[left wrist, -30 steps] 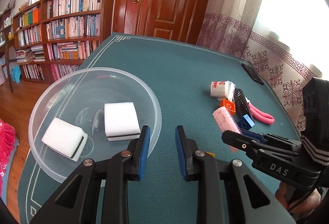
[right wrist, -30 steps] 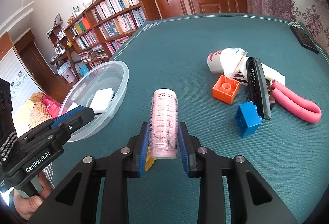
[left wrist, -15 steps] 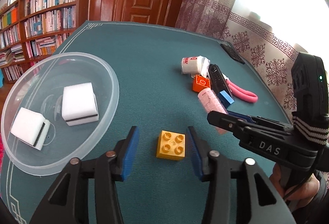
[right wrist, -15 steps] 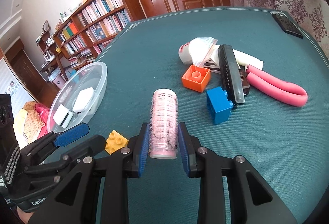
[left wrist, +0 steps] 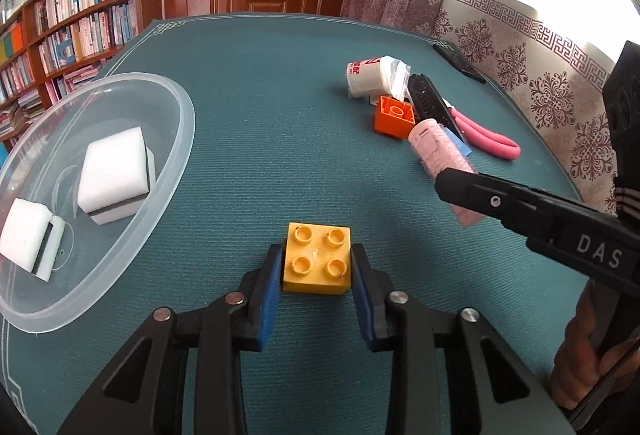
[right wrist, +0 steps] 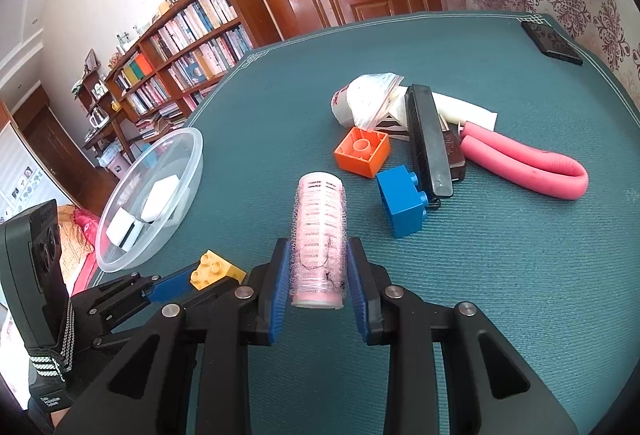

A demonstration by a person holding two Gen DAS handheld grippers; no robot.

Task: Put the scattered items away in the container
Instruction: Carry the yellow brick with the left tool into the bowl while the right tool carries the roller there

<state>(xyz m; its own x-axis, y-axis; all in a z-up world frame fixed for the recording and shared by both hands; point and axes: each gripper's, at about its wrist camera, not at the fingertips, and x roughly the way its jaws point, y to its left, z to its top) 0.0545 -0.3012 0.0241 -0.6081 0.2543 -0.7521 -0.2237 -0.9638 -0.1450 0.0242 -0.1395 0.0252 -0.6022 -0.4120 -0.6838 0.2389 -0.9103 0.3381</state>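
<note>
A yellow four-stud brick [left wrist: 320, 247] rests on the teal table with my left gripper [left wrist: 317, 267] shut on it, one blue pad pressed to each side. My right gripper [right wrist: 318, 275] is shut on a pink hair roller [right wrist: 320, 231] and holds it lengthwise above the table. In the left wrist view the roller [left wrist: 436, 151] hangs to the right of the brick. The clear plastic bowl [left wrist: 180, 139] stands at the left and holds two white sponges [left wrist: 116, 171]. The right wrist view shows the bowl [right wrist: 192, 171] to the left, beyond the left gripper [right wrist: 188, 283].
A cluster lies at the far right of the table: an orange brick [right wrist: 362, 151], a blue brick [right wrist: 404, 205], a black brush [right wrist: 428, 143], a pink foam-handled tool [right wrist: 528, 163] and a white bagged bottle [right wrist: 360, 103]. A black phone [right wrist: 552, 43] sits near the far edge.
My left gripper moved right from the bowl's rim to the yellow brick and closed on its sides. My right gripper kept the roller and drifted a little.
</note>
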